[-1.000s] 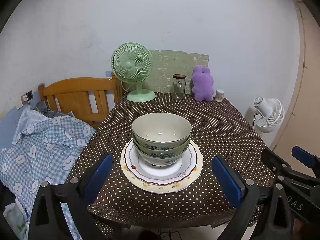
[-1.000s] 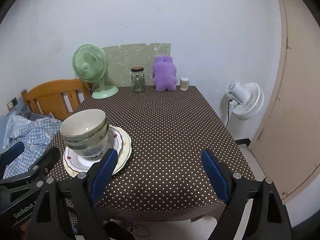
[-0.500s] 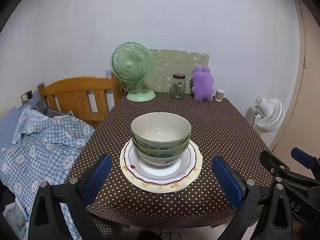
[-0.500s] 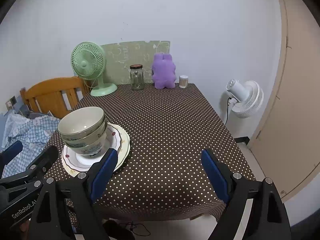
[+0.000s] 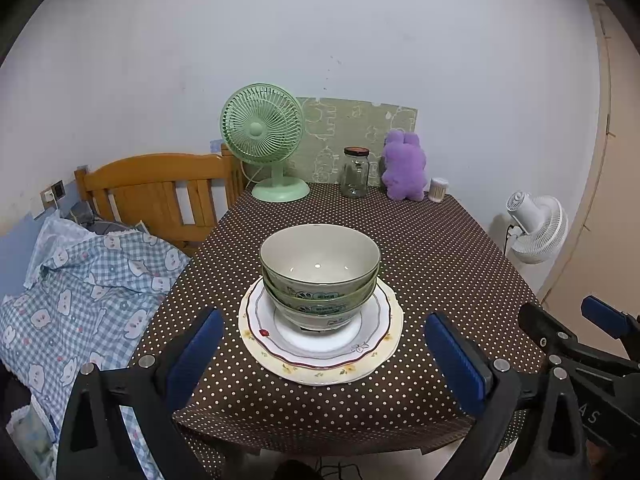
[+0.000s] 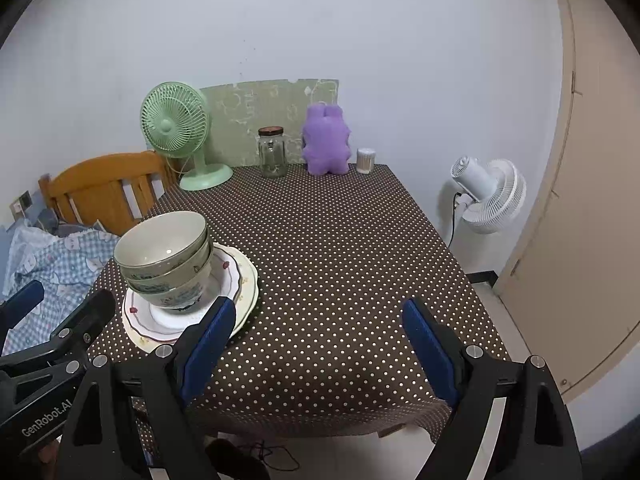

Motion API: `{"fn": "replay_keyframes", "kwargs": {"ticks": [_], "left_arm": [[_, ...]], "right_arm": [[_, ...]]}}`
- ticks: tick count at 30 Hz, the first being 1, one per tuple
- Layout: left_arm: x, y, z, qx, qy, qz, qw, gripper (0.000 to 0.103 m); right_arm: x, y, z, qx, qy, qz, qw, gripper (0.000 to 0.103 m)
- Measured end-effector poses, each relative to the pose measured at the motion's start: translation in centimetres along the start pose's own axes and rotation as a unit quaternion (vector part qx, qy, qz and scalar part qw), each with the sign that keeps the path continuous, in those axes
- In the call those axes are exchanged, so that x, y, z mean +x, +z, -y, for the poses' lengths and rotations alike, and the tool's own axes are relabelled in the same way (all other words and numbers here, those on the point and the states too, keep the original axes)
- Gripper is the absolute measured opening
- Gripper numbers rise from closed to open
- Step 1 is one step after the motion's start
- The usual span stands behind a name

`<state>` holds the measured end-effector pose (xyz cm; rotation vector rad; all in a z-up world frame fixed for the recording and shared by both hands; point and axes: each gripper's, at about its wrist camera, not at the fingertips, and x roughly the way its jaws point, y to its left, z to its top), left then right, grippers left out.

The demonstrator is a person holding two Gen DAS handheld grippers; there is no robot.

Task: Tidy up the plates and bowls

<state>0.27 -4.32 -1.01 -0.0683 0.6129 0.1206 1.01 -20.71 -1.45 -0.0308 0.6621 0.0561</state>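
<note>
Three nested green-banded ceramic bowls (image 5: pixel 319 268) sit on two stacked scallop-edged white plates (image 5: pixel 320 344) near the polka-dot table's (image 5: pixel 440 248) front edge, likely heavy, slick and breakable, best pinched at a rim, while left gripper (image 5: pixel 324 356) and right gripper (image 6: pixel 316 344) hover wide open, empty.

It was a lived-in room of a home, small and plain-walled. A table (image 5: pixel 440 240) under a brown polka-dot cloth stood against the wall, with a green desk fan (image 5: pixel 262 128), a glass jar (image 5: pixel 355 178) and a purple plush toy (image 5: pixel 404 172) at its far edge. Stacked bowls (image 5: pixel 320 276) sat on plates (image 5: pixel 320 356). Beside it were a wooden headboard (image 5: pixel 160 188) and checked bedding (image 5: pixel 80 280); a white fan (image 6: pixel 488 196) stood by a door (image 6: pixel 592 200).
</note>
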Motion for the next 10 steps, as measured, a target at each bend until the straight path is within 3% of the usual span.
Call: {"fn": "replay_keyframes", "kwargs": {"ticks": [10], "left_arm": [[-0.01, 0.01, 0.15, 0.0, 0.0, -0.001, 1.0, 0.101]], "right_arm": [[-0.03, -0.09, 0.09, 0.0, 0.0, -0.002, 1.0, 0.087]]}}
